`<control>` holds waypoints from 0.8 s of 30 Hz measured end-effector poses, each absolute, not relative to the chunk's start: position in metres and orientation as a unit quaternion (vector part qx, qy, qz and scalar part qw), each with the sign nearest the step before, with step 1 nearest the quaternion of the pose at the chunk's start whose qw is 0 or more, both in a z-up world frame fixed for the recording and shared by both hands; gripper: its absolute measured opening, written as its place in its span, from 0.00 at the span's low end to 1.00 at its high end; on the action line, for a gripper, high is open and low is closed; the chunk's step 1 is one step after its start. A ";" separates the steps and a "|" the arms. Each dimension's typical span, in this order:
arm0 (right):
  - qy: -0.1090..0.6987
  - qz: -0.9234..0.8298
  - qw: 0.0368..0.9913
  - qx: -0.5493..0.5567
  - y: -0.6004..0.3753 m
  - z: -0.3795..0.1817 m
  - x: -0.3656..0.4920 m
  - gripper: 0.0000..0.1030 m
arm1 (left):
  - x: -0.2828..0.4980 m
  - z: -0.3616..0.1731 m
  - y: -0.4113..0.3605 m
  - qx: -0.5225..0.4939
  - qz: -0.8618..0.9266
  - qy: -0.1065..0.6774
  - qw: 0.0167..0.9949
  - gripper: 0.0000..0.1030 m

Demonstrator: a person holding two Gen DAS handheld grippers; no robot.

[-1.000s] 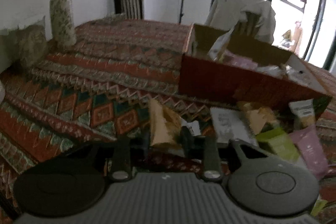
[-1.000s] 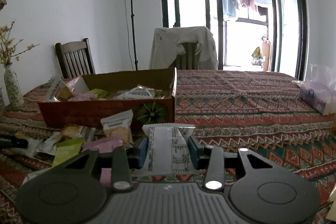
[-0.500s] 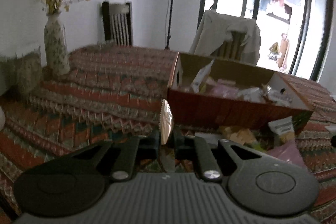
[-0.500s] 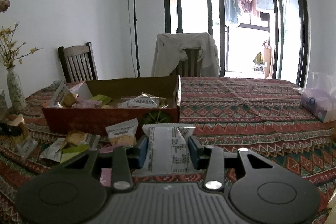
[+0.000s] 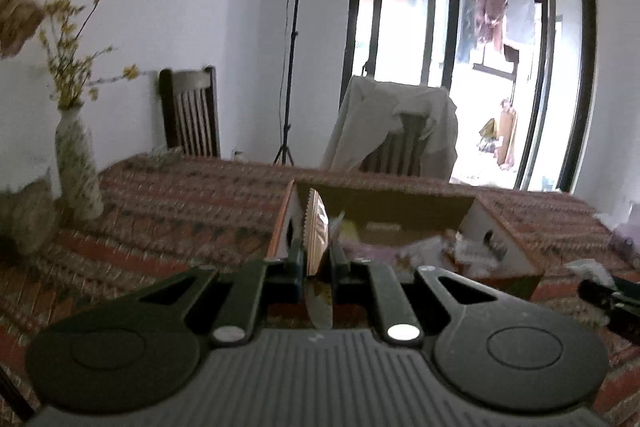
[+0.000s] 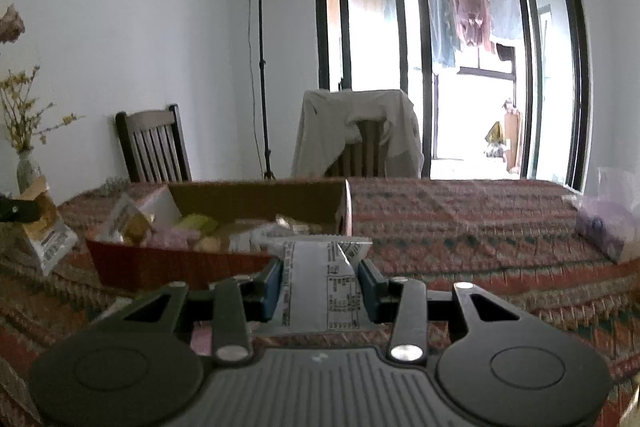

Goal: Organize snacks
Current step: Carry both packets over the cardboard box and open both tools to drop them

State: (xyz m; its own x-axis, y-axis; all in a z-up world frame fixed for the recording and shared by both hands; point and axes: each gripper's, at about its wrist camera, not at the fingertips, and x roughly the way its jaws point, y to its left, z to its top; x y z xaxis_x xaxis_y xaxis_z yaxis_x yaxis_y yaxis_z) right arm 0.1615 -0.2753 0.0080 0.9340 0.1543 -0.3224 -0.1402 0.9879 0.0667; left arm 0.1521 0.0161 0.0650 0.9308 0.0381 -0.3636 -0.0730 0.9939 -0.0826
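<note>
Left claw [image 5: 318,261] pinches an orange foil snack packet [image 5: 316,227] edge-on before the open cardboard box [image 5: 400,211]; right claw [image 6: 320,281] clamps a white printed sachet [image 6: 324,279] flat. Thin grips: either may slip short onto the patterned worktop [image 6: 460,219].

A table [image 6: 460,219] covered by a red patterned cloth was shown. An open cardboard box [image 6: 224,265] of snack packets, a flower vase [image 5: 76,171] at the left edge and a clear plastic bag [image 6: 612,223] at the right were borne directly.
</note>
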 end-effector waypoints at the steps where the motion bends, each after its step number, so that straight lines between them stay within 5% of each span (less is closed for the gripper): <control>1: 0.161 0.078 0.984 0.022 -0.274 0.012 0.164 0.39 | 0.155 0.070 0.013 -0.045 0.027 0.178 0.983 0.12; 15: 0.122 0.093 0.988 0.029 -0.251 0.053 0.246 0.39 | 0.244 0.101 -0.018 -0.058 -0.012 0.150 0.987 0.12; 24: 0.133 0.095 0.984 0.066 -0.242 0.025 0.314 0.39 | 0.318 0.074 -0.019 -0.075 0.012 0.166 0.983 0.12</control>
State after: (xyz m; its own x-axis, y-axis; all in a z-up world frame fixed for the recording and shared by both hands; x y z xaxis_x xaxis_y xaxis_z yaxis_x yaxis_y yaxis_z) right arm 0.3135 -0.2419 0.0252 0.9466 0.2047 -0.2490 -0.1697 0.9732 0.1550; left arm 0.3178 -0.0193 0.0743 0.9444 -0.0010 -0.3287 -0.0491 0.9884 -0.1440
